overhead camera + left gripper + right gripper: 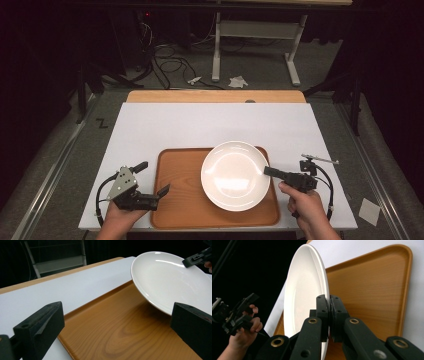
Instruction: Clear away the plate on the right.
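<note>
Plate above tray's right half

"Z" marked on floor (left).

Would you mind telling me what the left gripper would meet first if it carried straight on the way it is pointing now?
Probably the wooden tray, which lies directly ahead between the open jaws of the left gripper. The white plate, held tilted above the tray by the right gripper, sits off to one side of that line, though depth is hard to judge.

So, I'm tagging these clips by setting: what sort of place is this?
Probably a lab or recording workspace, not a kitchen: a white board on a wooden table, loose cables on grey carpet, and dark surroundings around it.
</note>
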`<action>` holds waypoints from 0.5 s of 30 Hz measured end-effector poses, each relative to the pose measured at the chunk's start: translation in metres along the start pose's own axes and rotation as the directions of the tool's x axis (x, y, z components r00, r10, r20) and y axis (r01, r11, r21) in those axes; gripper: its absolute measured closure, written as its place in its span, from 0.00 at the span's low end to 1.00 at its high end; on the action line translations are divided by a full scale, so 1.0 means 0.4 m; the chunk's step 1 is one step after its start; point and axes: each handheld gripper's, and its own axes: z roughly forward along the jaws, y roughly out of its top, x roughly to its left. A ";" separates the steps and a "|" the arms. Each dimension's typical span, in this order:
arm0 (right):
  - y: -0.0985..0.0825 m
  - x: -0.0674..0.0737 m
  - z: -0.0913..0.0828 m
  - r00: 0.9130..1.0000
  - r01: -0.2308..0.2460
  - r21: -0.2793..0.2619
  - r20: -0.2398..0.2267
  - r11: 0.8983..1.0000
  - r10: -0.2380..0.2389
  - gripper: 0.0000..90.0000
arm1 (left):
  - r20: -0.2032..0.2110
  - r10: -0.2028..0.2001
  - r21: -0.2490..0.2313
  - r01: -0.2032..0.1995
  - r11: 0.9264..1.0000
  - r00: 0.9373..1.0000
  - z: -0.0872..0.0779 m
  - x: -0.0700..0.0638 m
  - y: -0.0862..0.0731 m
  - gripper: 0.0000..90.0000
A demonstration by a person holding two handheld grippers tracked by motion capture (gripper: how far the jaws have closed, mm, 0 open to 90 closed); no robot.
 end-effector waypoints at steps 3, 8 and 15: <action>-0.004 -0.001 0.006 1.000 0.003 0.013 0.009 1.000 -0.003 1.00 | 0.000 -0.001 -0.003 0.001 1.000 1.000 0.000 -0.001 0.000 0.00; -0.007 -0.004 0.010 1.000 0.002 0.026 0.018 1.000 -0.003 1.00 | 0.001 -0.002 -0.001 0.002 1.000 1.000 0.001 -0.001 0.000 0.00; -0.010 -0.007 0.015 1.000 0.000 0.038 0.024 0.999 -0.001 1.00 | 0.002 -0.002 -0.001 0.002 1.000 1.000 0.001 -0.001 0.000 0.00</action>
